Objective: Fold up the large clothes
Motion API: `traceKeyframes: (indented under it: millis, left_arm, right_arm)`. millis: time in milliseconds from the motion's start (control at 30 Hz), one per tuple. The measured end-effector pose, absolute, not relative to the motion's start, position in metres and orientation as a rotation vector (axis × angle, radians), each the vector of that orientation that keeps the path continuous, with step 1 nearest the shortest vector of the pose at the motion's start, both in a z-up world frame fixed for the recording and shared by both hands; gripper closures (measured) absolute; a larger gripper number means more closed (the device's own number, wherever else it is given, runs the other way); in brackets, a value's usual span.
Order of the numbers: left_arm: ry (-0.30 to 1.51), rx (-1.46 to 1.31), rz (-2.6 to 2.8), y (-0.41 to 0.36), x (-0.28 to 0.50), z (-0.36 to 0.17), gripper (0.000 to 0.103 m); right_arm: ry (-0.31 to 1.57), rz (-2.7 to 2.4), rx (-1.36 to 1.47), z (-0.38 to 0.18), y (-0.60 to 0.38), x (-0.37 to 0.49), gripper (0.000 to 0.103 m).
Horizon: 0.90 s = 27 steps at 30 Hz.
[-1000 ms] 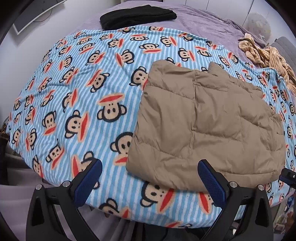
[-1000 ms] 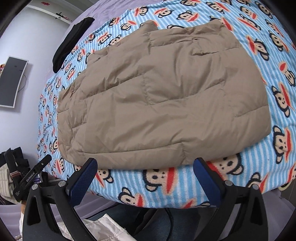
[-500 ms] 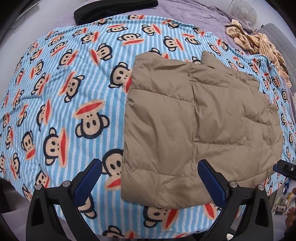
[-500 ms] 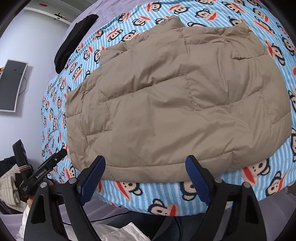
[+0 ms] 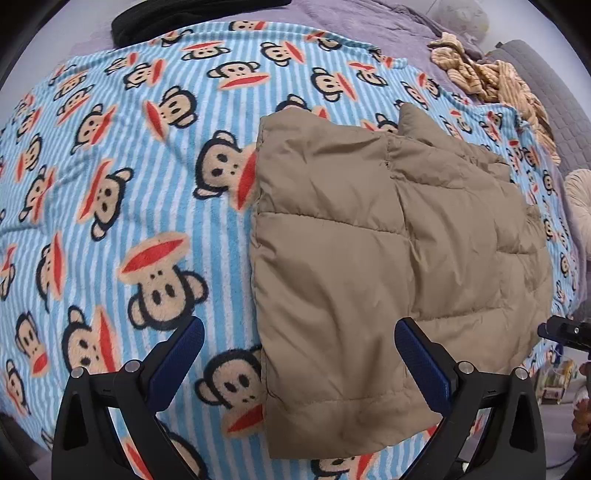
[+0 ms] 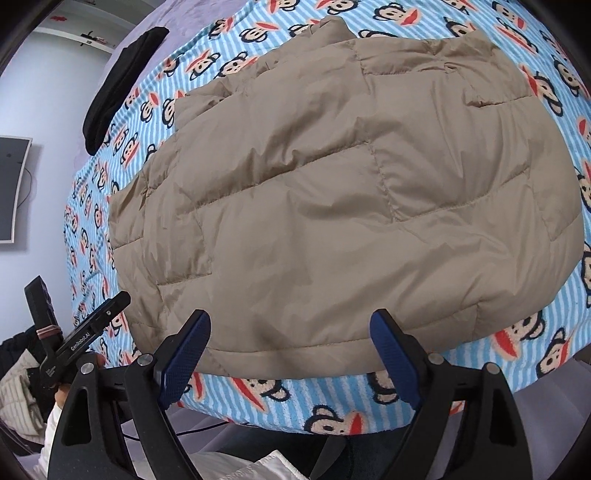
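A tan quilted puffer jacket [image 5: 388, 266] lies folded flat on a blue striped monkey-print blanket [image 5: 110, 206] on a bed. It fills most of the right wrist view [image 6: 332, 192]. My left gripper [image 5: 299, 365] is open, hovering over the jacket's near left corner. My right gripper [image 6: 291, 354] is open, just above the jacket's near hem. Neither holds anything. The left gripper's body shows at the left edge of the right wrist view [image 6: 85, 339].
A black folded garment [image 5: 192, 14] lies at the far edge of the blanket, also seen in the right wrist view [image 6: 118, 88]. A tan striped cloth pile [image 5: 491, 77] sits far right. A wall monitor [image 6: 11, 188] hangs left. White fabric [image 6: 258, 469] lies below the bed edge.
Both grippers have moved forward and down toward the jacket, which now looks larger. Both stay open. The jacket has not moved.
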<state>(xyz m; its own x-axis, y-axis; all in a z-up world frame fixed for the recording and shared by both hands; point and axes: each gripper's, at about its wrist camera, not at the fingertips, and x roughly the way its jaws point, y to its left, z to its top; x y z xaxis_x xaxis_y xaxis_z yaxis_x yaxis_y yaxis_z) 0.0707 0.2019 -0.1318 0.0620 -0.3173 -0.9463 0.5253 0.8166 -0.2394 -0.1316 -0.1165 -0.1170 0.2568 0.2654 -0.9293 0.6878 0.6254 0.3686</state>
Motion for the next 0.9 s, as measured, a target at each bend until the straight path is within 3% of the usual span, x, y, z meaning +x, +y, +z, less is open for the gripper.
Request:
traceKeyframes:
  millis: [367,667,733,767,800,900]
  left_arm:
    - [1.613,0.006,-0.975,0.179,0.103,-0.196,0.0]
    - [1.649,0.036,-1.077,0.13,0.107,-0.22,0.0]
    - [1.643,0.04,-1.091,0.131,0.106,-0.218,0.021]
    - [1.65,0.032,-1.1,0.132,0.107,-0.217,0.027]
    - [1.665,0.004,-1.118,0.134,0.108,-0.217,0.042]
    - [1.695,-0.046,-1.138,0.133,0.108,-0.214,0.066]
  right_arm:
    - [1.331,-0.355,0.907,-0.121,-0.108,-0.121,0.013]
    - [1.312,-0.399,0.871,-0.112,-0.114,-0.118,0.013]
    - [1.28,-0.412,0.837,-0.109,-0.118,-0.113,0.037]
    - [1.272,-0.409,0.818,-0.109,-0.12,-0.108,0.078]
    - [1.272,-0.408,0.807,-0.112,-0.122,-0.103,0.097]
    - [1.255,-0.396,0.746,-0.124,-0.127,-0.083,0.098]
